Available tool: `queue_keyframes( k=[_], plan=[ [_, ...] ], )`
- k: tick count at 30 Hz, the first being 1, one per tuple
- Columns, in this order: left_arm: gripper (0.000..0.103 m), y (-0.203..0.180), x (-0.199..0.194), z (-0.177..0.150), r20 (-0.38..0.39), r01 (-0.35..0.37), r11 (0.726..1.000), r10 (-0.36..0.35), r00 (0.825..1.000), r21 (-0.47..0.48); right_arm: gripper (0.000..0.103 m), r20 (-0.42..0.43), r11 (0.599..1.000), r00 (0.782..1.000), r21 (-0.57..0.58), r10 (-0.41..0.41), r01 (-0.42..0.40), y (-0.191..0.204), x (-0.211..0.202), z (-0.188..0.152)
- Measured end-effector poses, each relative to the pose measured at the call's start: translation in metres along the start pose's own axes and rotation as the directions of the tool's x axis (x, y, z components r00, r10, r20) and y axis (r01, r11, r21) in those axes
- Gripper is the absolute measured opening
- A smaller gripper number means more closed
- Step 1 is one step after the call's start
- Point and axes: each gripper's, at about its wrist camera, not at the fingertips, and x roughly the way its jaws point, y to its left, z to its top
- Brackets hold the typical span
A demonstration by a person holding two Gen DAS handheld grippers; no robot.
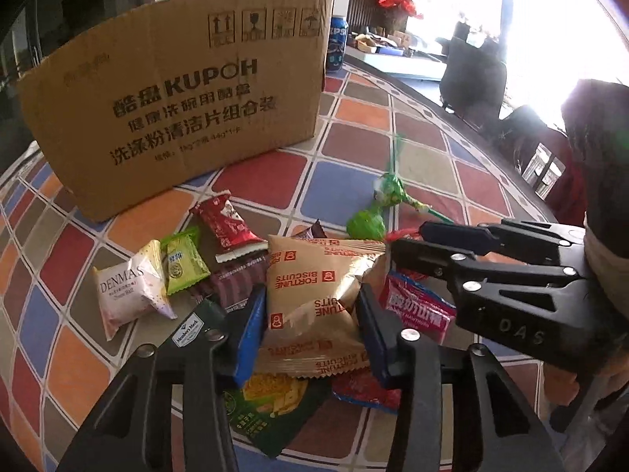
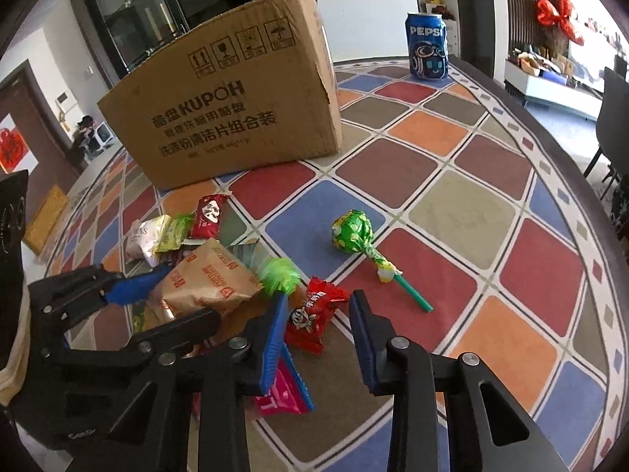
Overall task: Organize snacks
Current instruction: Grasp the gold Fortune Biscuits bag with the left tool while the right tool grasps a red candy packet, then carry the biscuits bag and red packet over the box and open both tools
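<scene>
A pile of snack packets lies on the chequered tablecloth (image 1: pixel 346 181) in front of an open cardboard box (image 1: pixel 177 98), which also appears in the right wrist view (image 2: pixel 236 110). My left gripper (image 1: pixel 312 295) is shut on a tan Fortune Biscuits packet (image 1: pixel 314 267), with a blue pad against each side. From the right wrist view, the left gripper (image 2: pixel 192 293) holds the tan packet (image 2: pixel 212 275). My right gripper (image 2: pixel 319 295) is shut on a small red snack packet (image 2: pixel 310 314), which lies slantwise between its pads. In the left wrist view the right gripper (image 1: pixel 407 239) stands just right of the pile.
A green lollipop (image 2: pixel 350 232) lies alone to the right of the pile. A white Denmas packet (image 1: pixel 129 291), a green packet (image 1: pixel 181 259), a dark red packet (image 1: pixel 228 228) and a pink packet (image 1: pixel 416 306) lie nearby. A Pepsi can (image 2: pixel 426 47) stands behind the box.
</scene>
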Motion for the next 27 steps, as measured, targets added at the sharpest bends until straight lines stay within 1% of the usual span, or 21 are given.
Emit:
queue_keyframes(
  k=[2, 4, 5, 9, 12, 18, 27],
  plan=[
    [0.043, -0.003, -0.002, 0.001, 0.011, -0.009, 1.000, 0.009, 1.000, -0.002, 0.029, 0.001, 1.000, 1.000, -0.007, -0.002, 0.002, 0.002, 0.001, 0.001],
    [0.043, -0.004, -0.004, 0.002, 0.017, -0.002, 1.000, 0.002, 1.000, -0.018, 0.026, -0.003, 1.000, 1.000, -0.014, -0.007, 0.007, 0.003, 0.003, 0.001],
    [0.043, -0.003, -0.005, 0.003, 0.021, -0.001, 1.000, 0.001, 1.000, -0.028, 0.023, -0.010, 1.000, 1.000, -0.015, -0.012, 0.012, 0.004, 0.005, 0.001],
    [0.042, -0.002, -0.010, 0.006, 0.036, 0.002, 0.997, 0.001, 0.999, -0.073, 0.021, -0.012, 1.000, 1.000, -0.018, -0.014, 0.014, 0.003, 0.005, -0.001],
    [0.042, -0.001, -0.016, 0.007, 0.051, 0.004, 0.995, 0.002, 0.999, -0.103, 0.020, 0.003, 1.000, 1.000, -0.022, -0.017, 0.017, 0.002, -0.001, -0.001],
    [0.042, -0.002, -0.031, 0.008, 0.087, -0.002, 0.992, 0.014, 0.996, -0.129, 0.020, 0.046, 1.000, 0.999, -0.019, -0.017, 0.018, 0.001, -0.019, 0.000],
    [0.042, -0.006, -0.065, 0.016, 0.168, -0.024, 0.989, 0.049, 0.985, -0.149, 0.020, 0.137, 0.999, 0.990, -0.045, 0.016, -0.010, 0.011, -0.055, 0.008]
  ],
)
